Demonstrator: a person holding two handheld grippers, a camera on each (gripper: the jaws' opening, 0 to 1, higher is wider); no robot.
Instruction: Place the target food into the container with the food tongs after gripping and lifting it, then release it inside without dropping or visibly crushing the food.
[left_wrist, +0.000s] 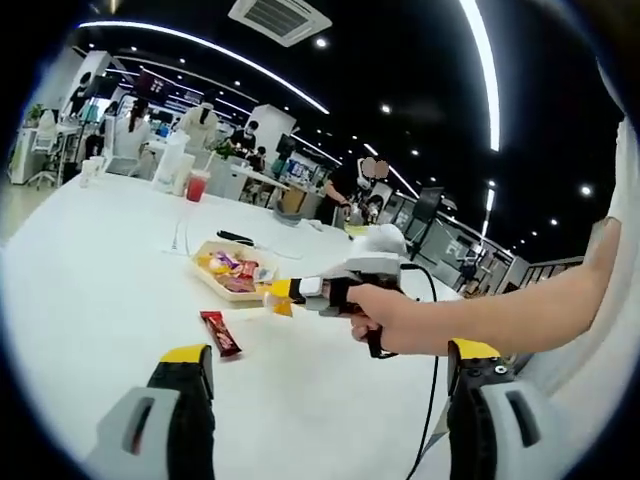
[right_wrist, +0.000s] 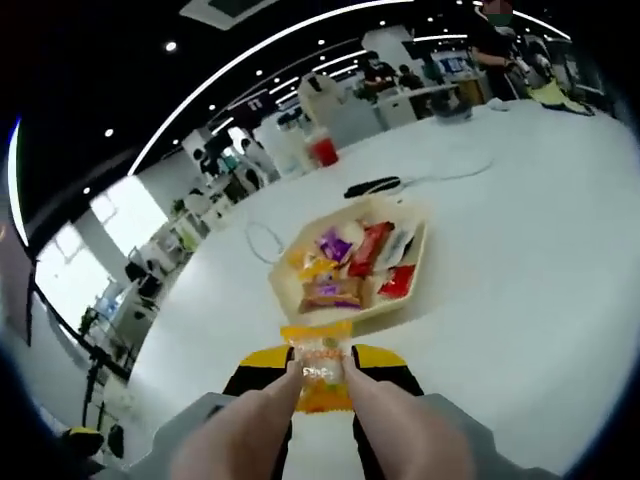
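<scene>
Left gripper view: left gripper (left_wrist: 325, 385) jaws spread wide, holding nothing, above white desk (left_wrist: 90, 290); red snack bar (left_wrist: 221, 333) lying on desk short of tray (left_wrist: 205, 268).
Right gripper view: right gripper (right_wrist: 322, 368) clamped on orange-yellow candy packet (right_wrist: 319, 364), raised just short of snack-filled tray (right_wrist: 283, 290).

One tray (right_wrist: 290, 292) on white table (right_wrist: 520, 260), holding several wrapped snacks, exact count unclear. One red snack bar (left_wrist: 220, 333) loose on table, near. One yellow packet (right_wrist: 318, 364) between jaws. One red cup (left_wrist: 196, 186), far. Two grippers: left (left_wrist: 330, 372), right (right_wrist: 318, 372).
</scene>
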